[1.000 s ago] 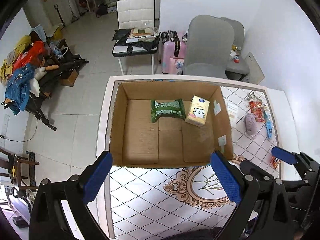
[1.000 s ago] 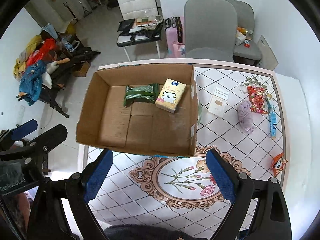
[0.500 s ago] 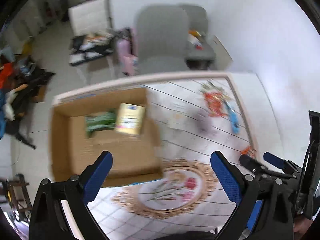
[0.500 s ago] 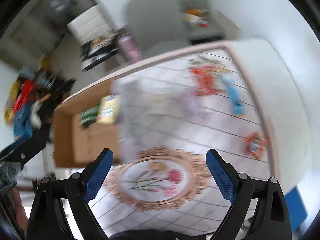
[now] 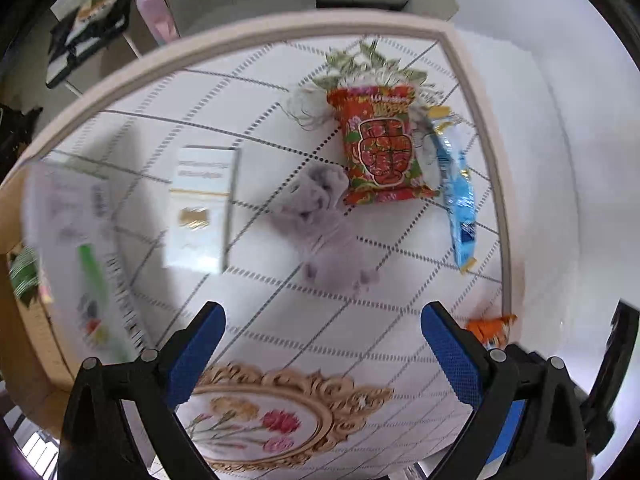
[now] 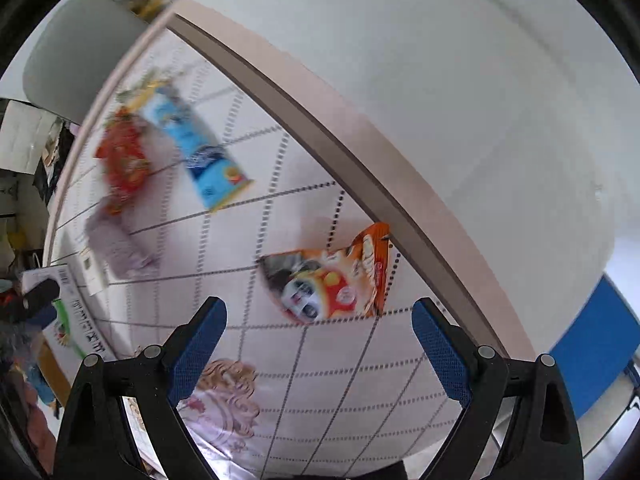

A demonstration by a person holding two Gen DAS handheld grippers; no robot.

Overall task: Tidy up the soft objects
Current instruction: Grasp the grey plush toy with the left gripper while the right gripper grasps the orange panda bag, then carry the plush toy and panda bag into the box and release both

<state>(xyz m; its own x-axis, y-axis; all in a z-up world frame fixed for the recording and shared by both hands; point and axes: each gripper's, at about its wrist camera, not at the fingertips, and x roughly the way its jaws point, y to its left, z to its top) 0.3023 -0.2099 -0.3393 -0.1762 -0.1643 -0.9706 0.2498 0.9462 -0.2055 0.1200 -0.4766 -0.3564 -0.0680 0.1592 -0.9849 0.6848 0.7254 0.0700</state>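
Note:
A lilac plush toy (image 5: pixel 324 224) lies on the tiled tablecloth, just beyond my open, empty left gripper (image 5: pixel 320 352). It also shows blurred in the right wrist view (image 6: pixel 114 246). A red snack bag (image 5: pixel 378 146) and a blue packet (image 5: pixel 458 192) lie behind it. An orange snack bag (image 6: pixel 332 280) lies near the table's edge, just ahead of my open, empty right gripper (image 6: pixel 318 344); its tip shows in the left wrist view (image 5: pixel 490 326).
A white card (image 5: pixel 202 208) lies left of the plush. The cardboard box (image 5: pixel 20 320) sits at the far left, its wall blurred. The table rim (image 6: pixel 360 152) runs diagonally, with white floor beyond. Grey chairs (image 6: pixel 76 52) stand behind the table.
Both grippers have swung right and down, away from the cardboard box, toward the loose items: the left over the plush toy, the right over the orange bag. Both stay open.

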